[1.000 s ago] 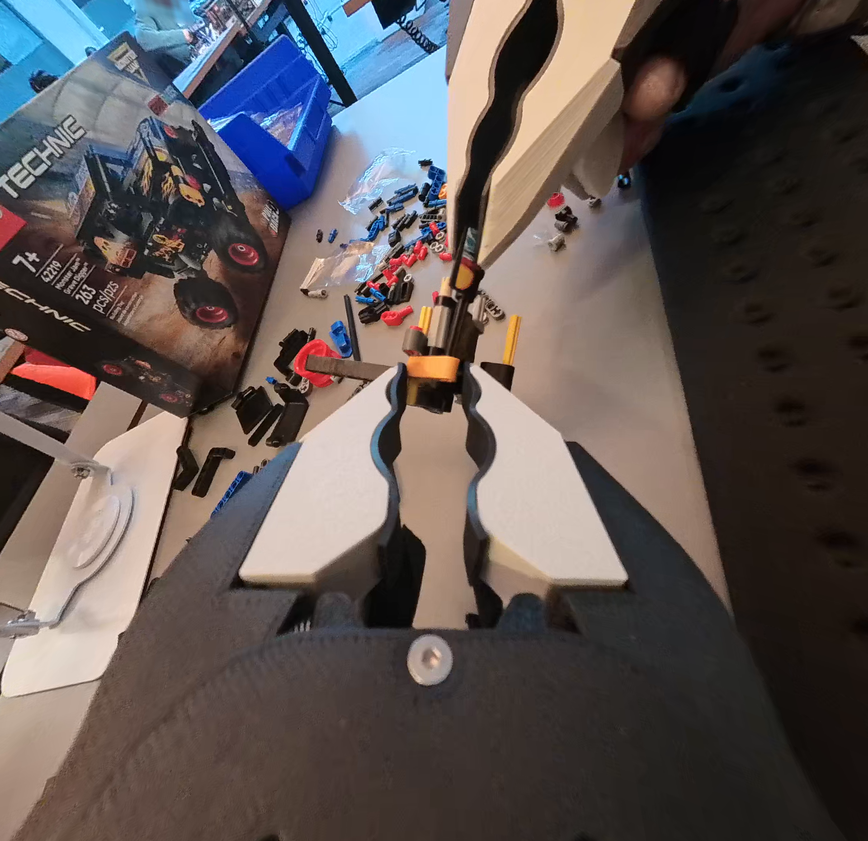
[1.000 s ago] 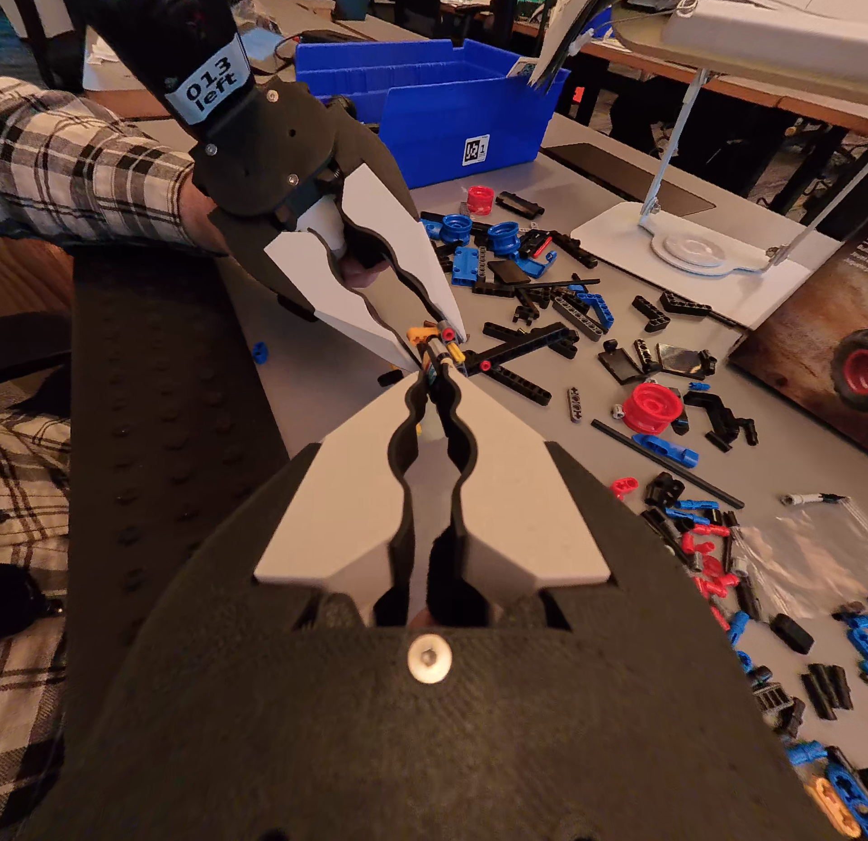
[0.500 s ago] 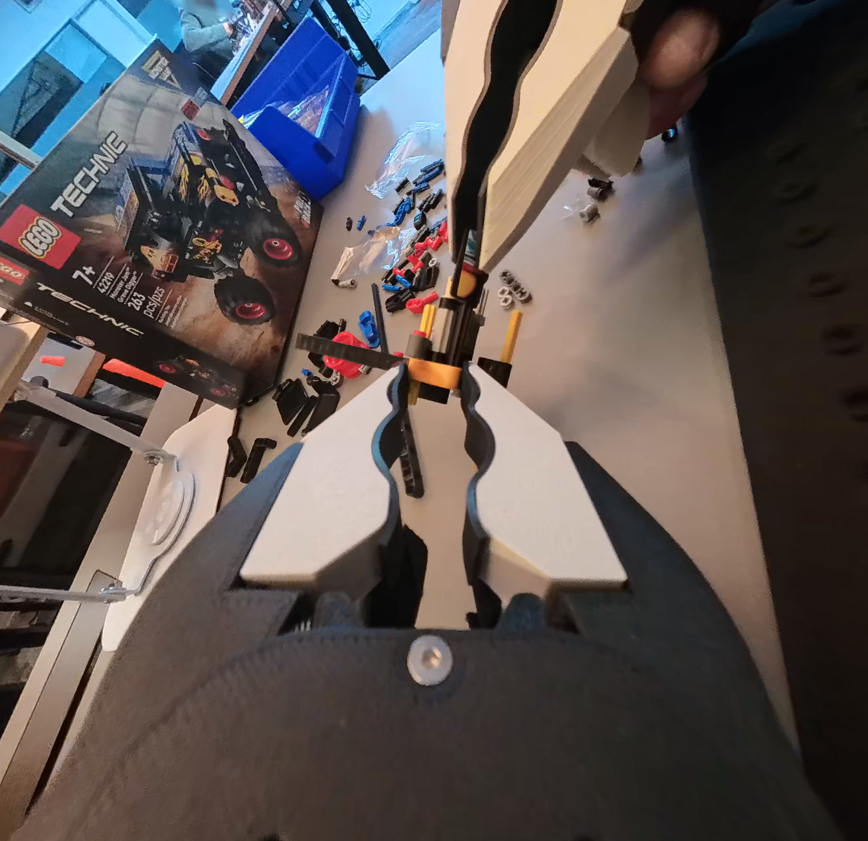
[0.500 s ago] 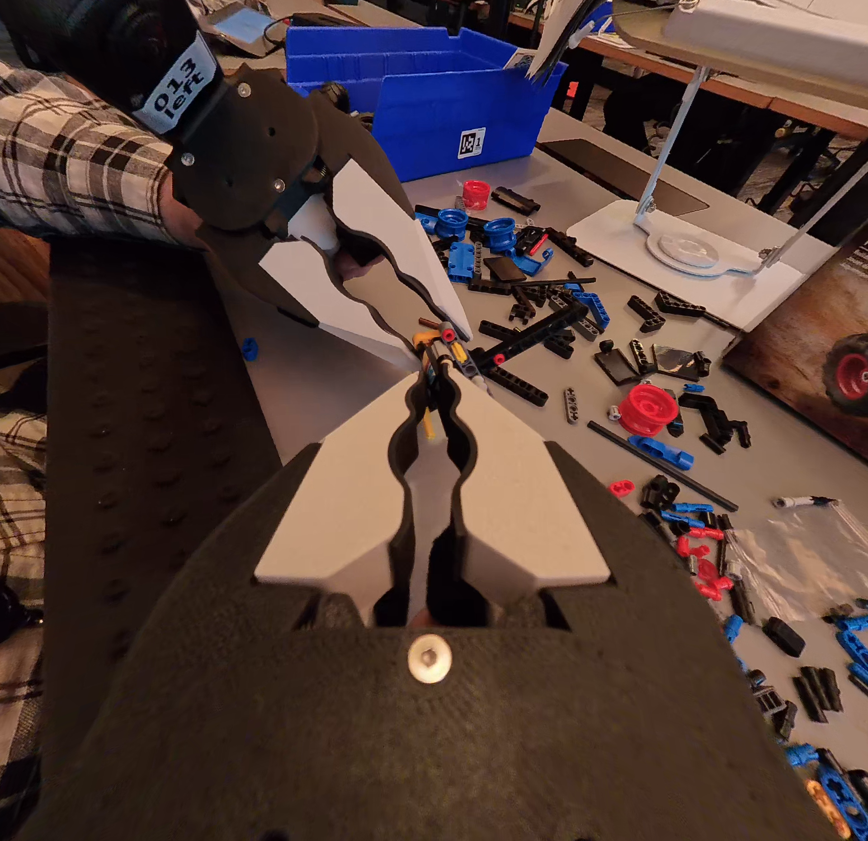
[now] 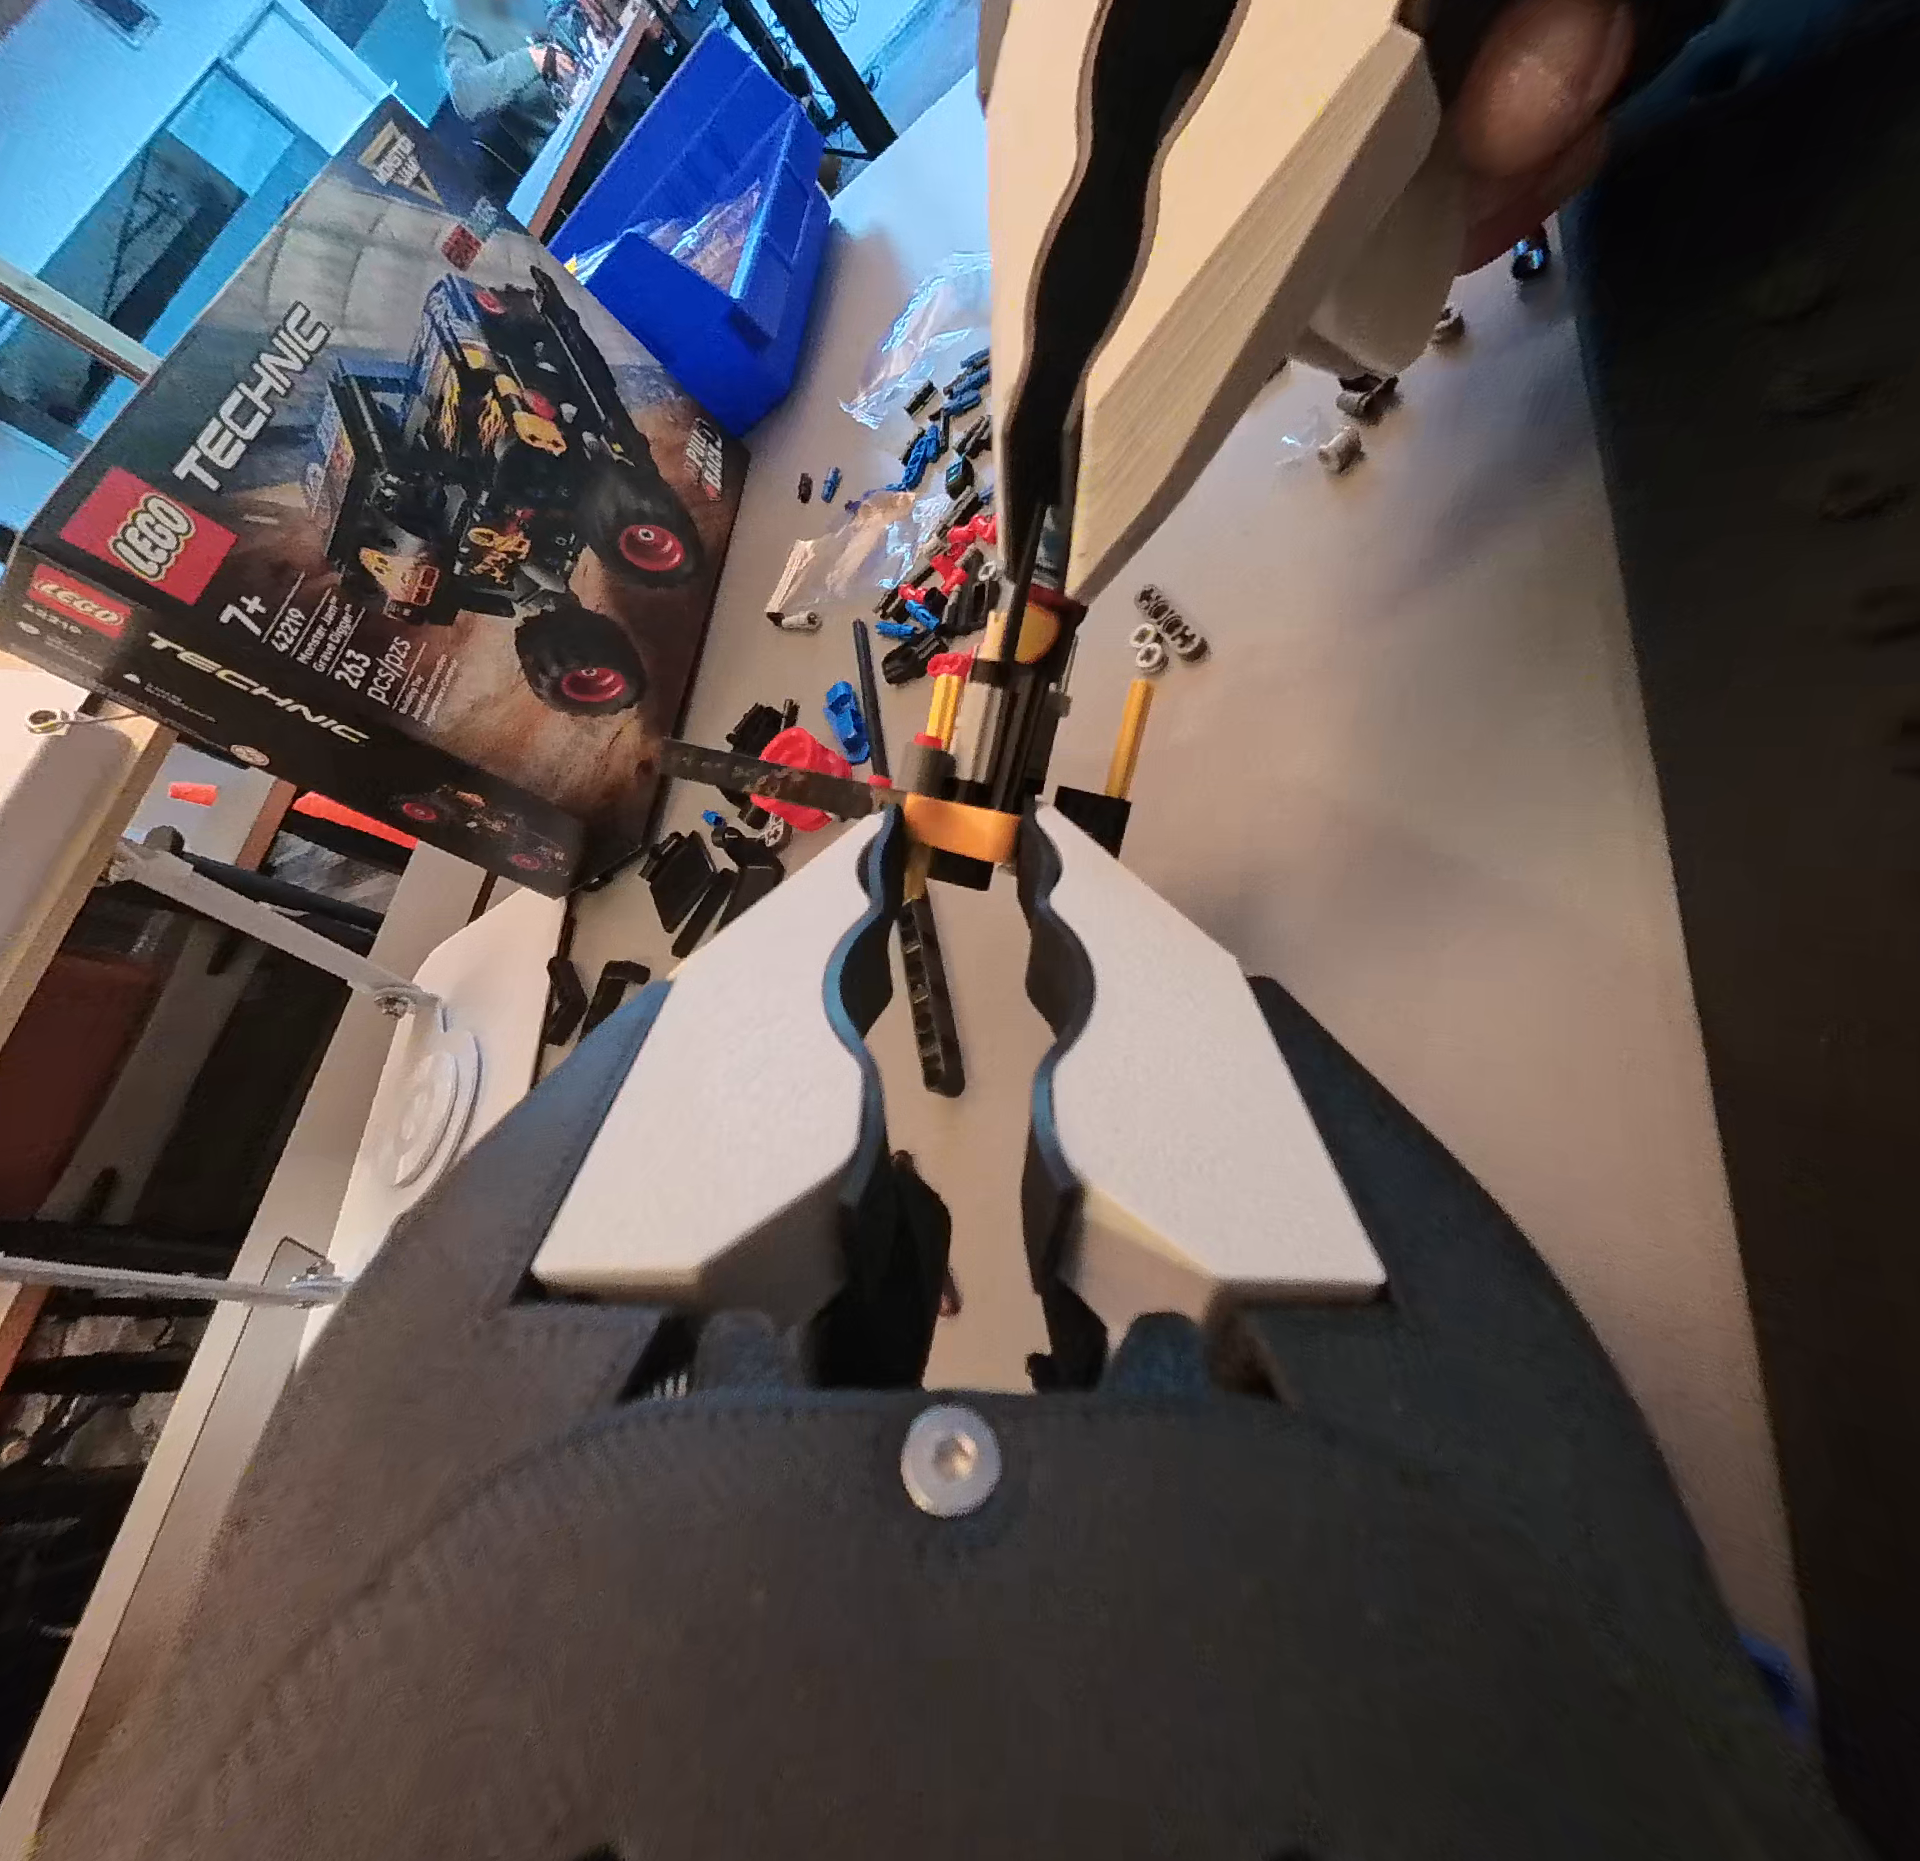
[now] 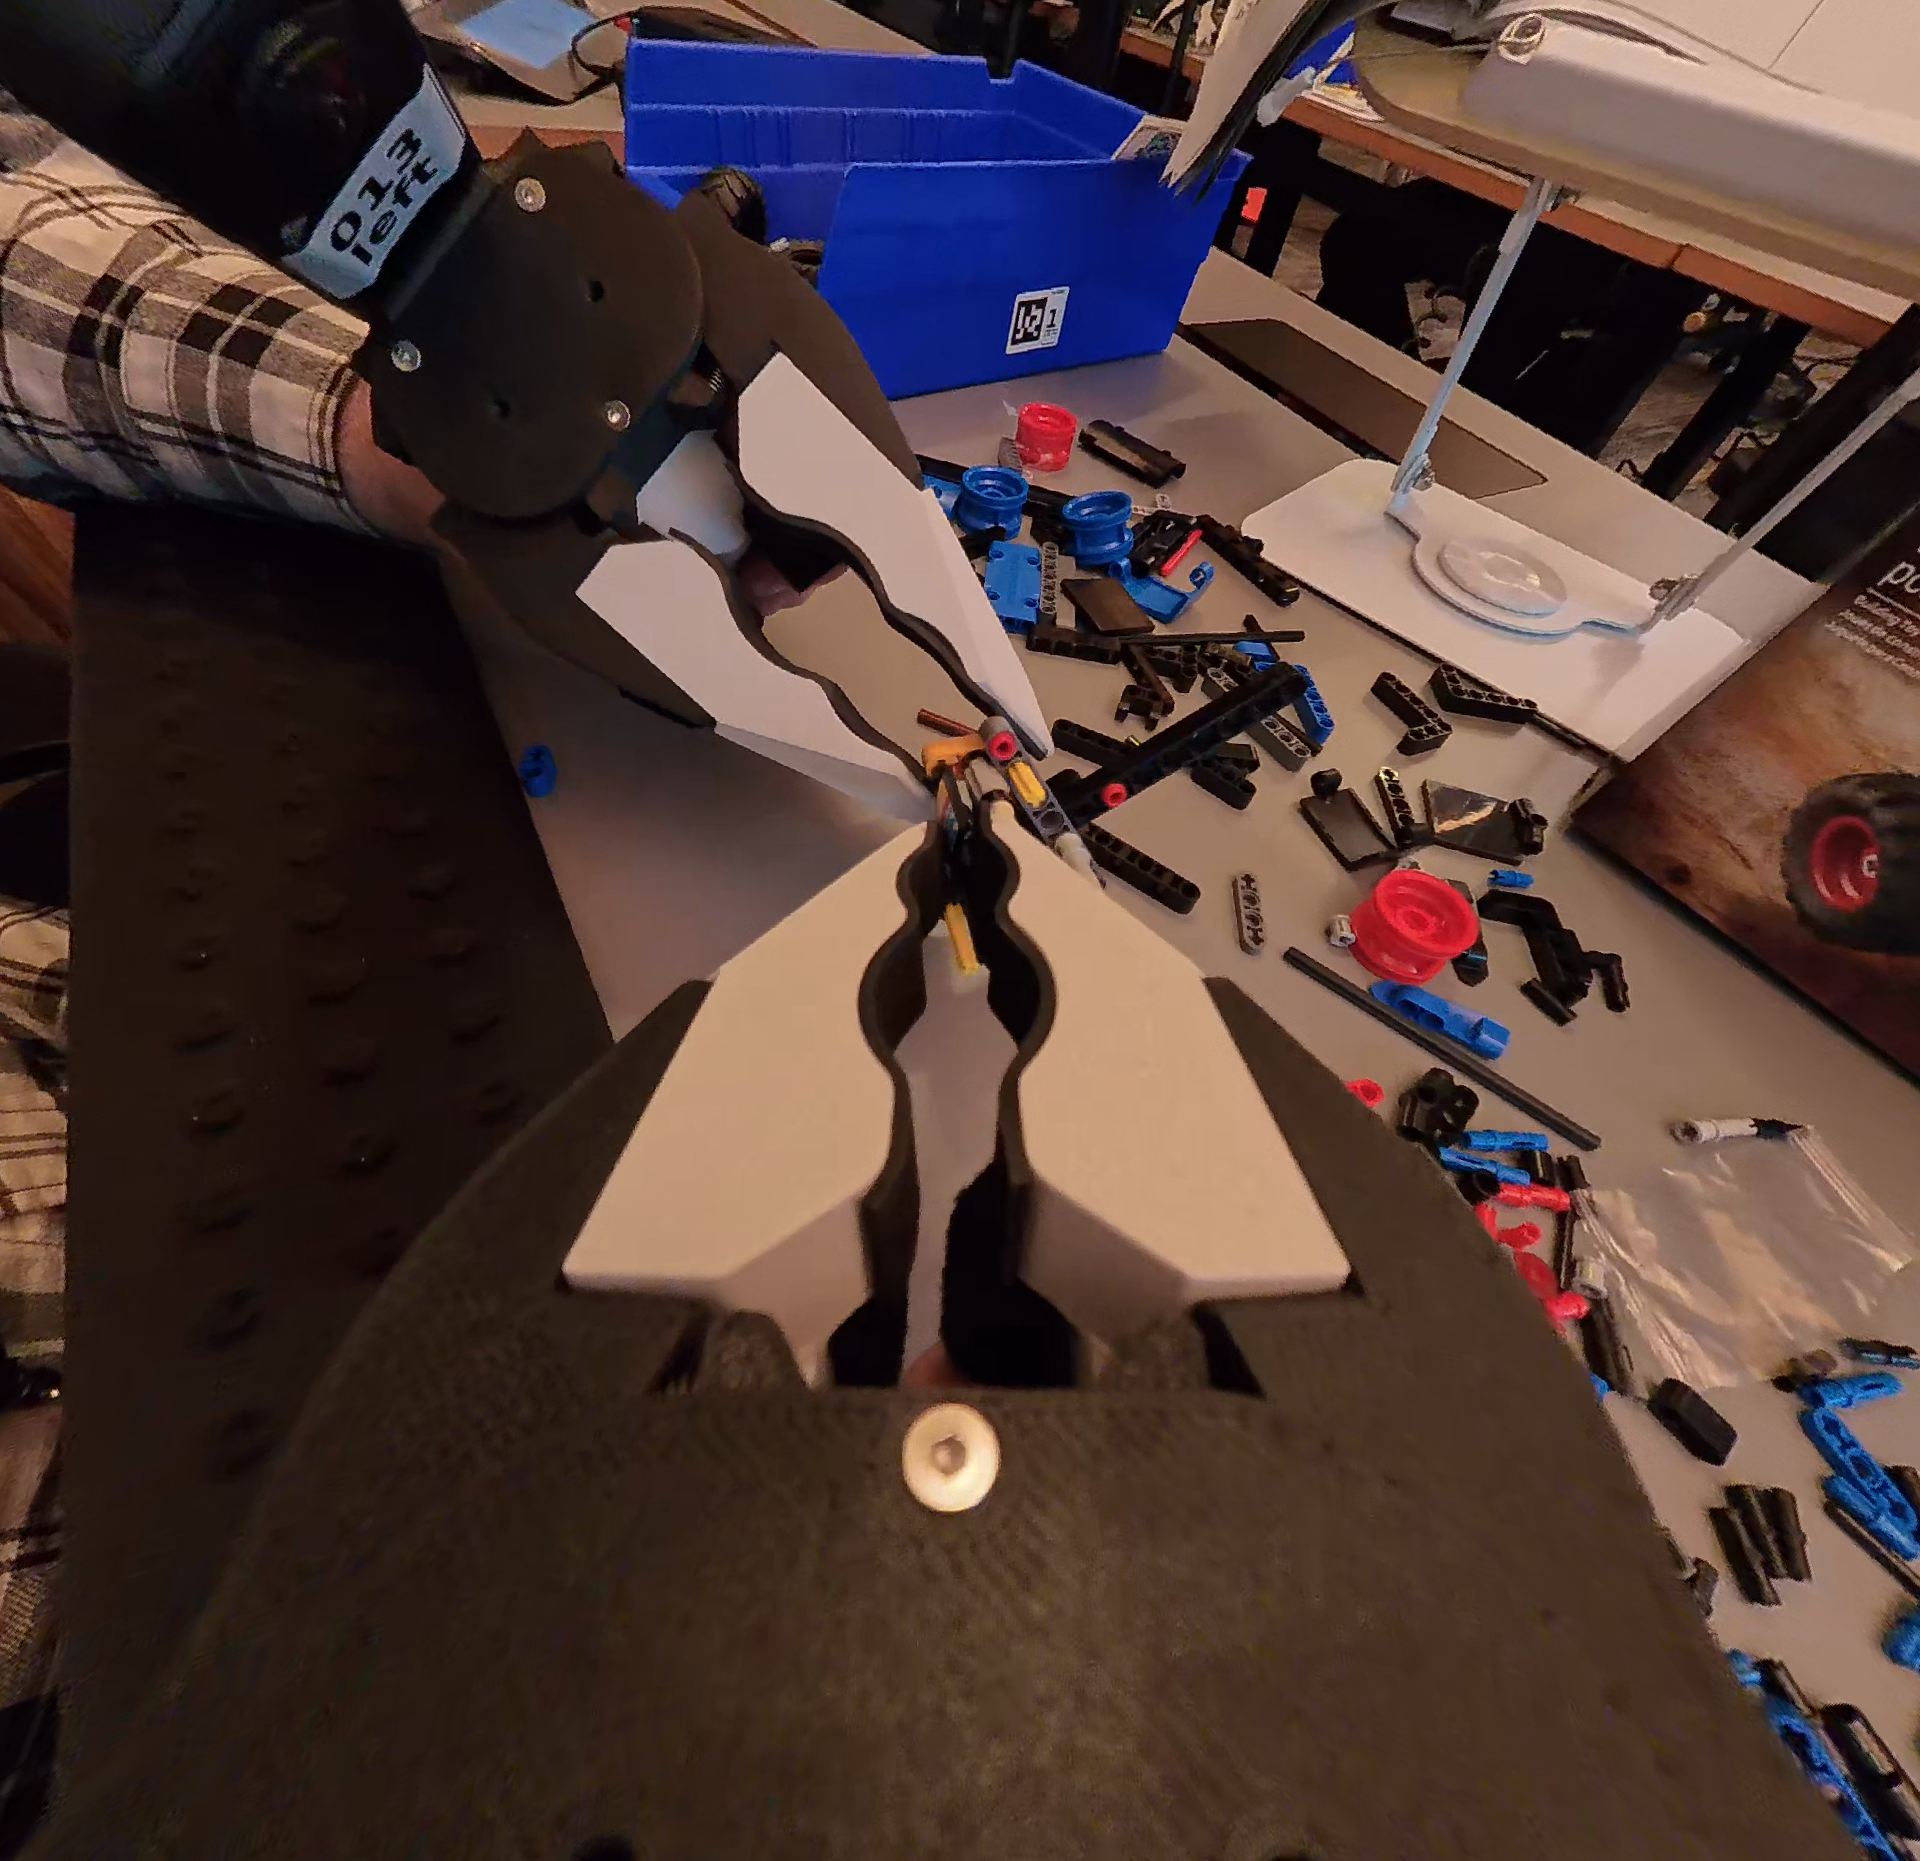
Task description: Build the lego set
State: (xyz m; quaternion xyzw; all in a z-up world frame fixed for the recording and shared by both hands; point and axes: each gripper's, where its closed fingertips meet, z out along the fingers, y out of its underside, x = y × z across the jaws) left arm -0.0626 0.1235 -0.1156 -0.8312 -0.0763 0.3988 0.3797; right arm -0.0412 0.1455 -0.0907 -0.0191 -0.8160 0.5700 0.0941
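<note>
Since a second ago we have tipped the small assembly (image 5: 971,772) so that a black beam (image 5: 928,990) now hangs down between our left fingers, and the box (image 5: 395,523) has swung further into the left wrist view. The assembly sits in the air above the table (image 5: 1351,876), with the left gripper (image 5: 961,840) pinching its orange collar and the right gripper (image 6: 961,835) pressed onto its far end around a yellow pin. Both grips look shallow, so we judge a twist or a hard push could pop the collar out or split the assembly. If it drops, it lands among the loose parts (image 6: 1195,689) near the red wheel (image 6: 1418,923) and blue bin (image 6: 935,232), where small pins are easily lost
</note>
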